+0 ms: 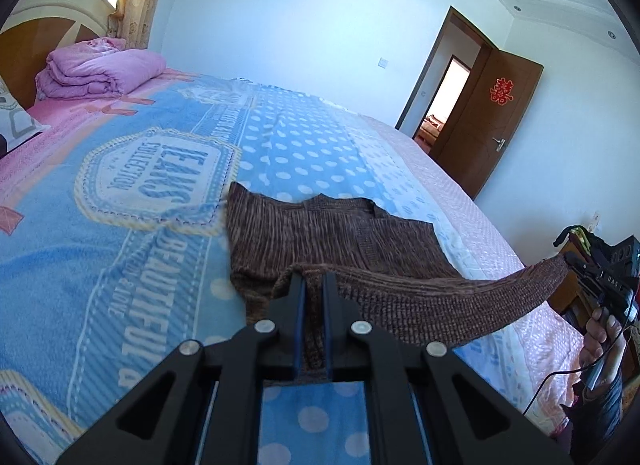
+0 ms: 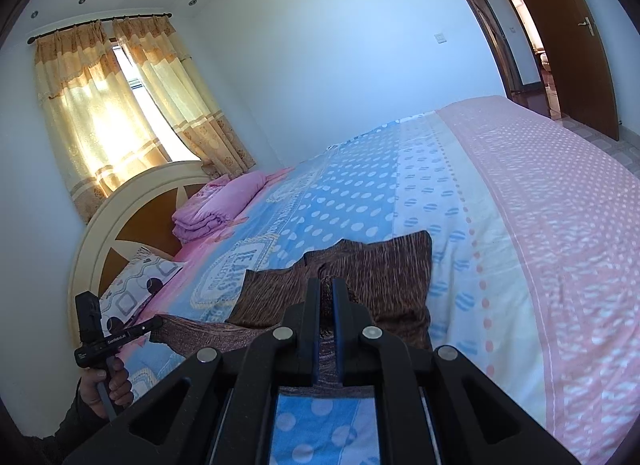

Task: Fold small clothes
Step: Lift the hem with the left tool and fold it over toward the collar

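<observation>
Closest to the left wrist camera, the left gripper has its two black fingers drawn together on the near hem of a brown knit garment, with a fold of the cloth bunched in the narrow gap between them. Most of the garment lies flat on the bed, on its blue blanket, near the dotted stripe. From the left grip the lifted edge runs rightward as a sagging band to the right gripper, which pinches the far corner out past the bed's side.

From the right wrist view, the right gripper likewise has its fingers clamped on the knit, and the left gripper shows at lower left holding the other end, a hand around its handle.

The hazards, as I judge them:
- The knit is loose and stretchy; pulling the two ends apart would lengthen the edge rather than lift it, and the fold line would come out crooked.
- The band between the grips sags in the middle; carried forward like that, it could land first and crease under itself.
- Each grip holds only a little cloth, so a sharp tug could slip a corner free.
- The flat part may drag across the fleecy blanket and bunch instead of staying put.
</observation>
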The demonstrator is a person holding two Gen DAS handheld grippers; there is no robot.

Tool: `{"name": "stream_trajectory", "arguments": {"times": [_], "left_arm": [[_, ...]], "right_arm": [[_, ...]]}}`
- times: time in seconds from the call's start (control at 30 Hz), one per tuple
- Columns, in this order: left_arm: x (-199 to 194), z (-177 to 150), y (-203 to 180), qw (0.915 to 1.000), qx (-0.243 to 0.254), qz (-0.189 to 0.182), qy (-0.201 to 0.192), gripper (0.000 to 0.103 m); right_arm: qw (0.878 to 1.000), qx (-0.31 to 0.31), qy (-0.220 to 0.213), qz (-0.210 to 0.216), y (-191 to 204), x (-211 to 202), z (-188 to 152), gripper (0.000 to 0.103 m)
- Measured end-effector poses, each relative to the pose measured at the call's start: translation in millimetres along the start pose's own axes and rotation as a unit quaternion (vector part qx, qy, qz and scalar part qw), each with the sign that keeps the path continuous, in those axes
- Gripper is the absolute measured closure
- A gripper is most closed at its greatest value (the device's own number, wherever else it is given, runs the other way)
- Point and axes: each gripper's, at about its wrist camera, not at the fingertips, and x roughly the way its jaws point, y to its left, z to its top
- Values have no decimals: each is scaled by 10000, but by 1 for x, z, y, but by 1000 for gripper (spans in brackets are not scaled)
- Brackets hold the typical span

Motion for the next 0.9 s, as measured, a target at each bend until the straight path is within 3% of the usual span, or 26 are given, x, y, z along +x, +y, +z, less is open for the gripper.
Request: {"name": "stream_trajectory", "arguments": {"times": [0.27, 0.5, 0.9], "left_arm": [[28, 27, 16, 9998, -179, 95, 4, 95], [79, 51, 36, 9991, -322, 215, 195, 95], [180, 59, 59, 9941, -263, 663, 819, 95]], "right_arm": [[9999, -54, 96, -118, -3, 40, 30, 98], [9991, -29, 285, -309, -14, 96, 55, 98], [9900, 158, 935, -1045, -68, 210, 48, 98]]}}
